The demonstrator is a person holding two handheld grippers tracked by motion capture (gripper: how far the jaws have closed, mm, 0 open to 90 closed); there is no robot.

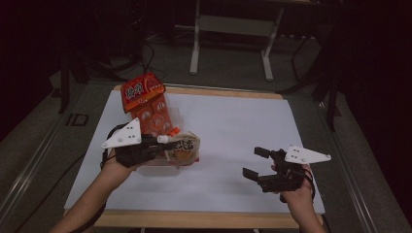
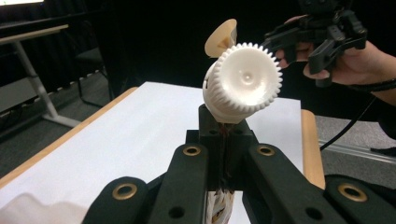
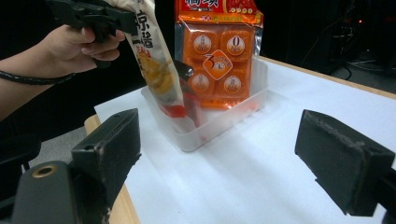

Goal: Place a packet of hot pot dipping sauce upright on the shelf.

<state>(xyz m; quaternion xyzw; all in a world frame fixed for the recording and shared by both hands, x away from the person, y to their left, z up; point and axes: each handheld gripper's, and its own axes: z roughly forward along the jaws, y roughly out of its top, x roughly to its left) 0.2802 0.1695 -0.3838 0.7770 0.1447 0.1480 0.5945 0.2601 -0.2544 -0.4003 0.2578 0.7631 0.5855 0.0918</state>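
Pouch (image 1: 183,149) with a white ribbed screw cap (image 2: 243,84) is gripped by the left gripper (image 1: 160,145), whose fingers (image 2: 224,135) are pressed together on the pouch just below the cap, as seen in the left gripper view. In the right gripper view, the pouch (image 3: 156,65) is seen hanging from that gripper (image 3: 95,18), tilted, with its lower end inside a clear plastic tray (image 3: 219,121). An orange snack pack (image 3: 217,51) is stood upright in the same tray, leaning toward its far wall, just behind the pouch. In the high view, the tray (image 1: 160,162) is placed on the left half of the white surface (image 1: 233,126), and the snack pack (image 1: 148,104) rises above it. The right gripper (image 1: 253,161) is held over the right half of the surface, well apart from the tray, with its fingers (image 3: 341,163) spread wide and nothing between them. In the left gripper view, the right gripper (image 2: 299,39) is seen farther off, beyond the cap. The wooden edge (image 1: 194,218) of the surface is visible along the near side.
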